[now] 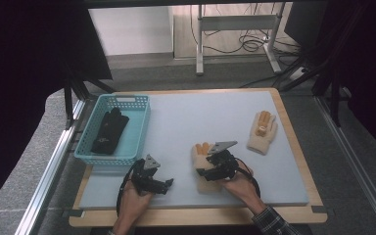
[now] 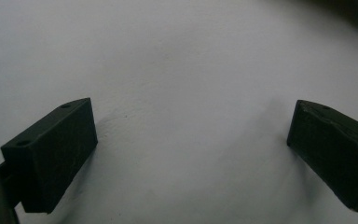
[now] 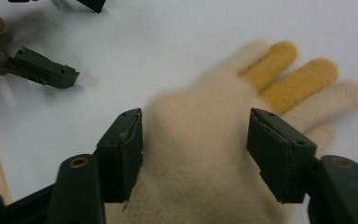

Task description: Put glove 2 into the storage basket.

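Observation:
A cream knit glove (image 1: 202, 149) with two orange fingers lies flat on the pale mat near the front. My right gripper (image 1: 201, 169) hovers over its palm. In the right gripper view the glove (image 3: 200, 172) lies between and below the jaws of the right gripper (image 3: 196, 140), which stand apart without pinching it. A matching glove (image 1: 262, 131) rests farther back on the right. My left gripper (image 1: 169, 183) sits at the front left, open over the bare mat (image 2: 177, 60). Nothing is between the wide jaws of the left gripper (image 2: 191, 149). The left gripper (image 3: 67, 37) also appears in the right gripper view.
A light blue basket (image 1: 143, 128) stands at the mat's left edge with a black glove (image 1: 108, 131) inside. The mat lies on a wooden board (image 1: 293, 139). Table legs and cables stand on the floor behind.

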